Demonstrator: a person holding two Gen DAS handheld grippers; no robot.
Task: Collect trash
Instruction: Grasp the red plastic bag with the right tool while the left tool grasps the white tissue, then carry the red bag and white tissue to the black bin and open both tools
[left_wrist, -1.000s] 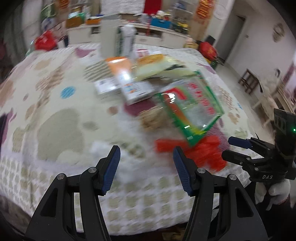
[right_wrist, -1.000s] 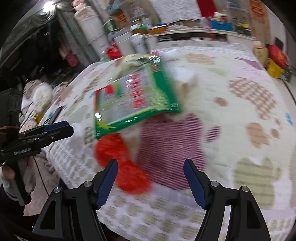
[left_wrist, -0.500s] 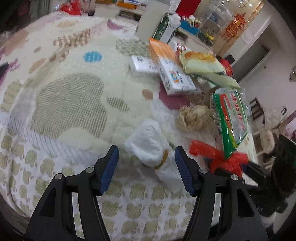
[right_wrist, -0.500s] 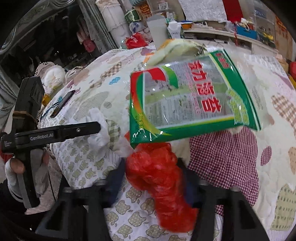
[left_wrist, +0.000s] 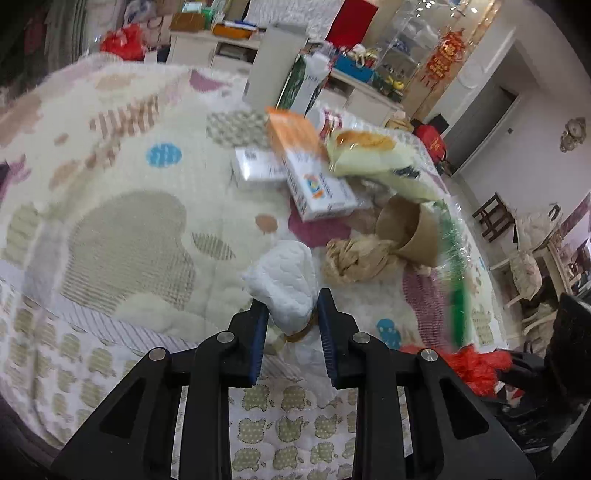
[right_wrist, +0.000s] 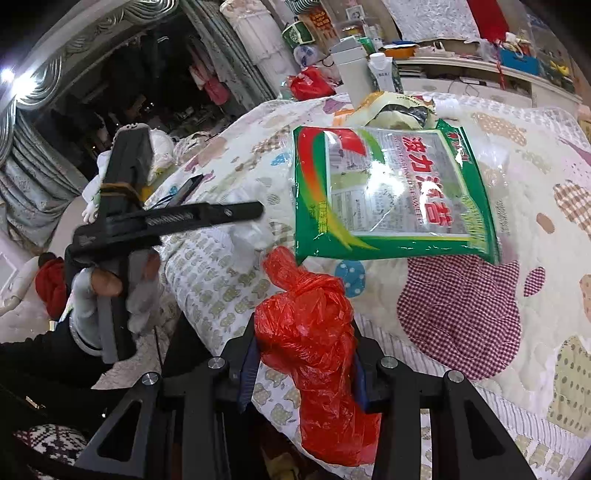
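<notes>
My left gripper (left_wrist: 291, 314) is shut on a crumpled white paper wad (left_wrist: 286, 278) at the near edge of a quilt-covered table (left_wrist: 122, 218). My right gripper (right_wrist: 303, 354) is shut on a red plastic bag (right_wrist: 310, 332) at the table's corner; the bag also shows at the right of the left wrist view (left_wrist: 476, 365). A green snack packet (right_wrist: 391, 195) lies just beyond the red bag. A brown paper wad (left_wrist: 354, 258) and a brown paper cup (left_wrist: 410, 229) on its side lie behind the white wad.
An orange-and-white box (left_wrist: 310, 166), a white box (left_wrist: 255, 166), a yellow bag (left_wrist: 376, 158) and a milk carton (left_wrist: 301, 85) lie further back. The left gripper (right_wrist: 170, 221) shows in the right wrist view. Cluttered shelves and chairs surround the table.
Both grippers moved in and closed: the left on the white paper wad, the right on the red plastic bag. One second ago both were open above the table edge.
</notes>
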